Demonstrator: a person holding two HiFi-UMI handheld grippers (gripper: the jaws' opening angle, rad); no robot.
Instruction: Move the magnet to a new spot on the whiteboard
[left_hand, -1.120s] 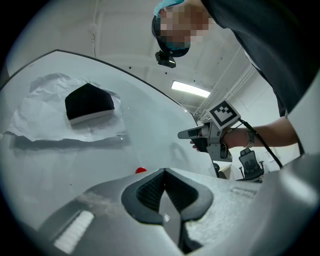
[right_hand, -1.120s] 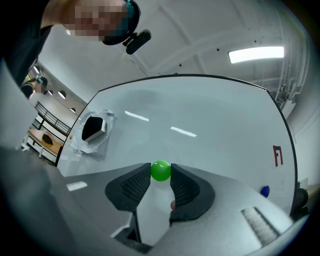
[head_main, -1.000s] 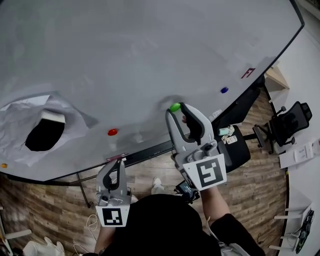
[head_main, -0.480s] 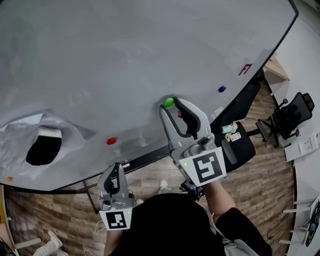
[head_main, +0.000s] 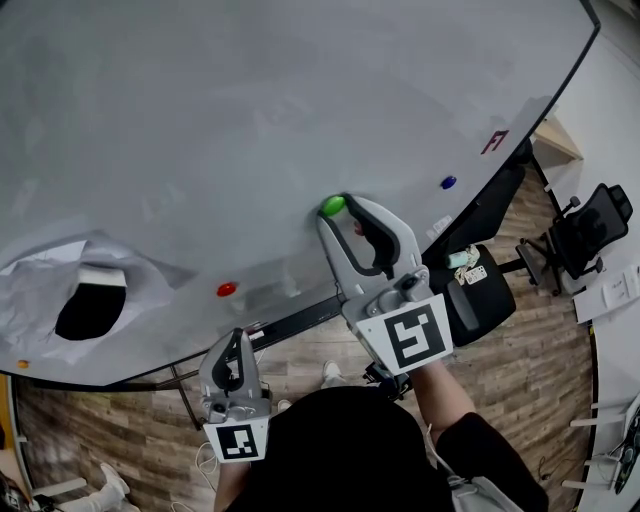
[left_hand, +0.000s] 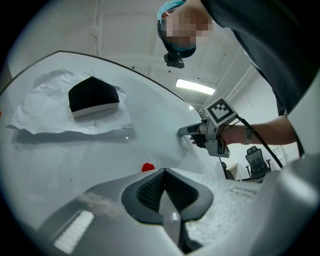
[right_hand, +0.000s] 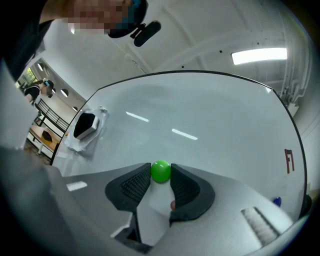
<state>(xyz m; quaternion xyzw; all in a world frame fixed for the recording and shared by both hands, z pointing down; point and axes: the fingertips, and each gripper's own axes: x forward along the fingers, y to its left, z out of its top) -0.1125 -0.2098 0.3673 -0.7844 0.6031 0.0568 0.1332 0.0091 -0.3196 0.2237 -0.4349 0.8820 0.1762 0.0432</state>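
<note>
Most of the head view is taken up by a big whiteboard (head_main: 250, 120). Wood-plank floor (head_main: 520, 380) is seen below its lower edge, and a black office chair (head_main: 585, 235) is parked off to the right. A black eraser (head_main: 88, 310) is sat on a crumpled sheet of paper (head_main: 40, 275) at the left. A red magnet (head_main: 227, 290) and a blue magnet (head_main: 448, 183) are dotted along the lower part. Between those two, the green magnet (head_main: 333, 206) is pinched by the right gripper (head_main: 338, 212) at the board. The left gripper (head_main: 232, 345) is kept low near the bottom edge, jaws closed on nothing.

The whiteboard (head_main: 300, 90) lies open toward its top edge; paper (head_main: 30, 285) with eraser (head_main: 90, 312) crowds the left edge, red magnet (head_main: 227, 289) the bottom.
</note>
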